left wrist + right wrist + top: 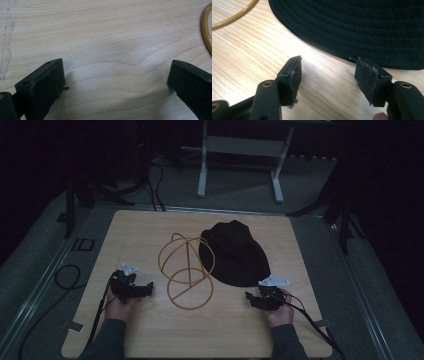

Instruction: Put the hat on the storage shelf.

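The black hat [367,27] looks soft, light, floppy; its stitched brim edge suits pinching; right gripper [328,75] gapes empty beside it; left gripper [115,82] wide too.

Cut off, covered or lost in the dark

The black hat [362,27] runs off the top and right edges of the right gripper view, its crown unseen; in the high view it covers part of the yellow wire frame [186,270], of which the left gripper view catches just an arc at its right edge. Beyond the tabletop [125,235] the room is too dark to read.
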Available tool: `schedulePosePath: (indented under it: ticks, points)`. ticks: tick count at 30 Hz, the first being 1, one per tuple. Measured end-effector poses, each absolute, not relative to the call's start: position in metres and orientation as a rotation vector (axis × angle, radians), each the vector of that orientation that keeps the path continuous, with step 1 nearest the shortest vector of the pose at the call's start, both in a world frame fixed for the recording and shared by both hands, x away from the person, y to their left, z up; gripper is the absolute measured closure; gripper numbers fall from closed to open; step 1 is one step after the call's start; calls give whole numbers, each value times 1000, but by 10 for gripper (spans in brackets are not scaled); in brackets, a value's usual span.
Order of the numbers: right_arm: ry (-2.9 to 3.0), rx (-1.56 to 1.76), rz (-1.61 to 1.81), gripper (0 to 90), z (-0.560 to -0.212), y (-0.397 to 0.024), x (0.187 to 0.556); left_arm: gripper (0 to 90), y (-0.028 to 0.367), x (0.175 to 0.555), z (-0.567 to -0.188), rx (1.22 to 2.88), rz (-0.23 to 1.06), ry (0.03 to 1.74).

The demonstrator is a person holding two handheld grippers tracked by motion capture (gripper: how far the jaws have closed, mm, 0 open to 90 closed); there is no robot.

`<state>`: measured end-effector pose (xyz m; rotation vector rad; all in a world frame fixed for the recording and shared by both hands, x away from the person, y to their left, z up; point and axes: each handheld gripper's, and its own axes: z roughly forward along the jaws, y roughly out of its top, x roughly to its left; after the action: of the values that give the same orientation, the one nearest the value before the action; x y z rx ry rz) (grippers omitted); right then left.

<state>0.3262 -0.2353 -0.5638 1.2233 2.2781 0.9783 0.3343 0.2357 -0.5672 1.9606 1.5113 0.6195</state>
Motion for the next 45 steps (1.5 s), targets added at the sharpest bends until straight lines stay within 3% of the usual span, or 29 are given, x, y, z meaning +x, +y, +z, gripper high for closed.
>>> schedulePosePath:
  ticks: [18, 25, 40, 45]
  points:
    - [2263, 1240, 970, 349, -564, -232, 326, 16, 238, 334, -567, 1960, 619, 1508]
    - [2401, 1199, 888, 442, -554, -235, 334, 15, 238, 334, -567, 1959, 619, 1509]
    - [2551, 1105, 752, 430, -522, -236, 340, 16, 239, 333, -567, 1966, 614, 1498]
    - [2602, 1081, 726, 489, -510, -238, 346, 15, 239, 333, -567, 1966, 614, 1498]
